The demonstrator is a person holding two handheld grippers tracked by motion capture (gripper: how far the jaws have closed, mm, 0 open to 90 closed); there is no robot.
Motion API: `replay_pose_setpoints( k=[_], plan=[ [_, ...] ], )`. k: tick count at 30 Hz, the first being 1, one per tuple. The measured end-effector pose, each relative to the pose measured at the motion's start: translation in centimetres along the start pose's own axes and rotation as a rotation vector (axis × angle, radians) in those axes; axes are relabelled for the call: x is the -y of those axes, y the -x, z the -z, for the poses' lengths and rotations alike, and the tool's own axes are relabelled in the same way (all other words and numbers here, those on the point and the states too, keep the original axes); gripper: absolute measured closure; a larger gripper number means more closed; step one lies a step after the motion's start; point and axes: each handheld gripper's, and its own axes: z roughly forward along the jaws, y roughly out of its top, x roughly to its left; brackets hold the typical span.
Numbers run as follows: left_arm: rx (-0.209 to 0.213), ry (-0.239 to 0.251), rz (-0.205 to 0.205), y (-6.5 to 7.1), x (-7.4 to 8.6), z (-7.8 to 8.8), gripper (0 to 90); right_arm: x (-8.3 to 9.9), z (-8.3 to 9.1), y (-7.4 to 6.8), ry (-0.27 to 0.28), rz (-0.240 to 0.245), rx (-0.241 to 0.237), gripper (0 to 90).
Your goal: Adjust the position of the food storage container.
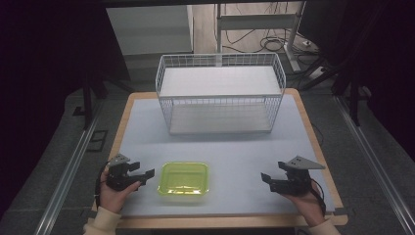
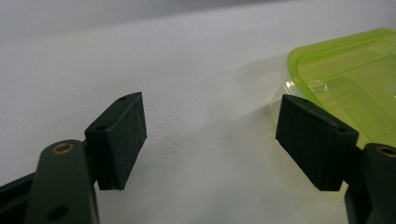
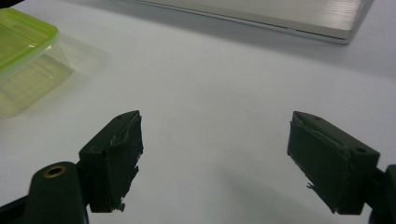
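A clear plastic container with a lime-green lid (image 1: pixel 184 178) lies on the table's white mat near the front edge. My left gripper (image 1: pixel 147 176) rests just to its left, jaws wide apart and aimed at it, with nothing between them. In the left gripper view (image 2: pixel 211 140) the green-lidded container (image 2: pixel 350 79) sits beside the right-hand pad (image 2: pixel 315 140). My right gripper (image 1: pixel 266 180) rests well to the right of the container, open and empty. In the right gripper view (image 3: pixel 215 161) the container (image 3: pixel 25 60) lies far off at the upper left.
A white wire basket (image 1: pixel 220 93) with two shelves stands at the back middle of the mat (image 1: pixel 235 152). Its base edge (image 3: pixel 261 16) crosses the top of the right gripper view. The wooden table rim (image 1: pixel 313 127) borders the mat; dark floor, rails and cables lie beyond.
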Motion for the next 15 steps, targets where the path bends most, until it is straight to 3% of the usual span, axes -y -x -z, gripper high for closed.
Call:
replay_pose_setpoints(
  k=[8,11,15],
  plan=[
    [-0.005,-0.008,0.010,-0.2,0.1,0.4,30.8,-0.1,0.2,0.4,0.006,0.052,0.033,21.3],
    [-0.029,-0.019,-0.006,-0.1,0.3,0.8,47.7,-0.3,0.1,0.5,0.009,0.054,0.039,21.4],
    [0.005,-0.036,-0.016,0.0,0.2,1.5,77.3,-0.4,0.2,0.4,0.010,0.057,0.044,21.4]
  ],
)
